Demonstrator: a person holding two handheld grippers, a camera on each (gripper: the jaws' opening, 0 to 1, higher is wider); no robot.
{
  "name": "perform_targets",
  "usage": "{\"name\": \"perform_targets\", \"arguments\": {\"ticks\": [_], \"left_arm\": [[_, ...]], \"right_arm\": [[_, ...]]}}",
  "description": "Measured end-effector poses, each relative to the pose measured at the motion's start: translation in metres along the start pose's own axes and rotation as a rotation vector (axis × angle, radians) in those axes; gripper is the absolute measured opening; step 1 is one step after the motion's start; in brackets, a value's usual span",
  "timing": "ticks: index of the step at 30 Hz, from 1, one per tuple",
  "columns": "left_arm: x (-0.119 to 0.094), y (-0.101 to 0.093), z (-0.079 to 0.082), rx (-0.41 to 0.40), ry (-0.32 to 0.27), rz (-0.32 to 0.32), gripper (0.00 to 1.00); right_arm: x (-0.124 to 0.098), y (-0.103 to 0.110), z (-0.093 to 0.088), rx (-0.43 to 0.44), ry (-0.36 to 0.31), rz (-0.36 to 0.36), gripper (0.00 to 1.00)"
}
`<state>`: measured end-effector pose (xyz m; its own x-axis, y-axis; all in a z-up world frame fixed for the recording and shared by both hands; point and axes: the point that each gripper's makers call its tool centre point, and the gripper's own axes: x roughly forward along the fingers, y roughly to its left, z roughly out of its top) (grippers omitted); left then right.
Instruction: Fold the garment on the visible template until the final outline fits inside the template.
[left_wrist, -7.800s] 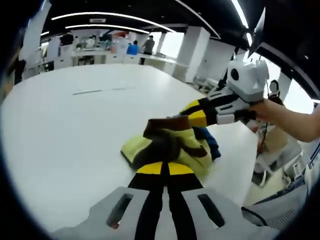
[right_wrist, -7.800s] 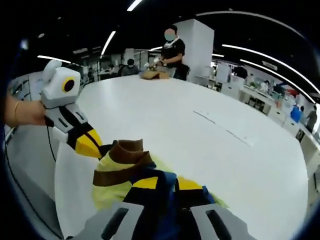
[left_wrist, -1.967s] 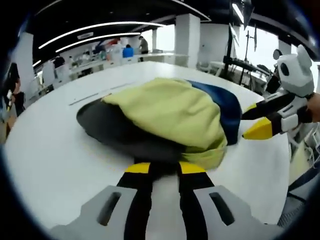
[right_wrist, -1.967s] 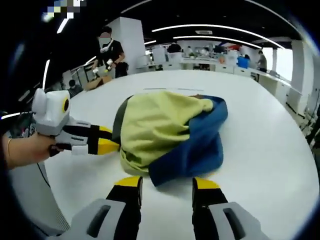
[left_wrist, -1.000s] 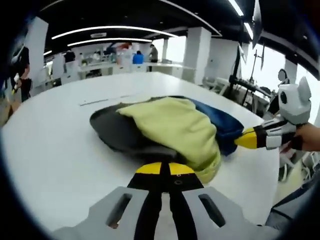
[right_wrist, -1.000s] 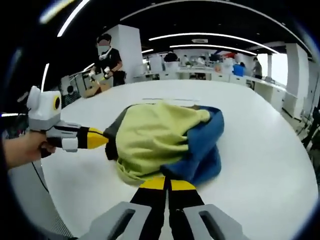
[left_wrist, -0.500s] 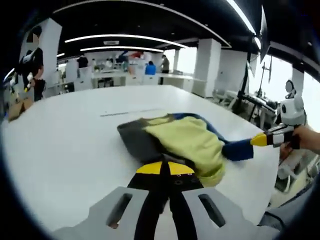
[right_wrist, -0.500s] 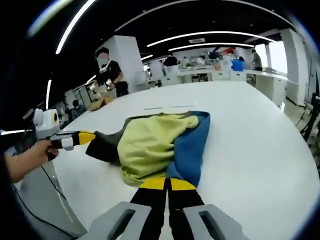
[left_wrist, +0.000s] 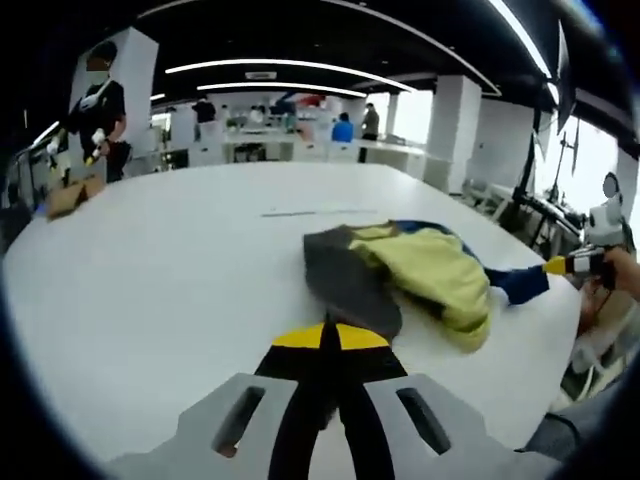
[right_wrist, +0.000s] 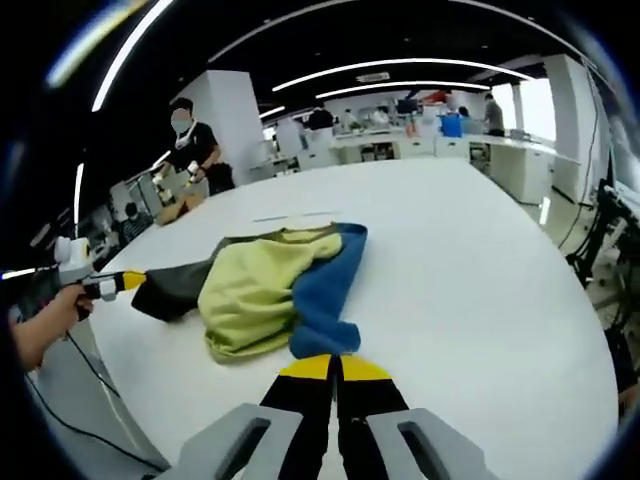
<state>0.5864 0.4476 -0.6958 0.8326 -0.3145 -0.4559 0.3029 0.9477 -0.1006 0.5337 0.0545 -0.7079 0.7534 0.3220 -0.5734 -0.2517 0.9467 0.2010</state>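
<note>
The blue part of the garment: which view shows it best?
The right gripper view: the blue part of the garment runs as a broad strip to the shut right gripper. In the left gripper view it is a thin edge behind the yellow fabric.

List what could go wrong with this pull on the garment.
1. The garment is stretched between the shut left gripper and right gripper; a thin corner could slip out.
2. It lies near the table edge, so a freed end might drop off.
3. The yellow middle looks bunched and may fold unevenly.
</note>
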Motion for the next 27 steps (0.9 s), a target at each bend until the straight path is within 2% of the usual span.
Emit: {"name": "perform_targets", "arguments": {"ticks": [6,10,13,19,22,27], "left_arm": [[0.001,0.03,-0.009,0.0,0.028,0.071,0.0],[0.004,0.048,-0.021,-0.013,0.086,0.101,0.0],[0.004,0.067,-0.029,0.047,0.122,0.145,0.0],[0.007,0.092,-0.038,0.026,0.152,0.189,0.0],[0.009,0.107,-0.049,0.023,0.182,0.228,0.0],[0.012,0.121,-0.067,0.033,0.231,0.263,0.0]], "right_arm": [[-0.004,-0.02,0.0,-0.003,0.014,-0.034,0.0],[-0.005,-0.035,0.001,-0.002,0.022,-0.06,0.0],[-0.003,-0.05,-0.002,0.002,0.042,-0.086,0.0],[-0.001,-0.066,0.0,0.064,0.04,-0.104,0.0],[0.0,-0.075,0.002,0.072,0.045,-0.128,0.0],[-0.003,-0.091,0.004,0.058,0.059,-0.179,0.0]]}}
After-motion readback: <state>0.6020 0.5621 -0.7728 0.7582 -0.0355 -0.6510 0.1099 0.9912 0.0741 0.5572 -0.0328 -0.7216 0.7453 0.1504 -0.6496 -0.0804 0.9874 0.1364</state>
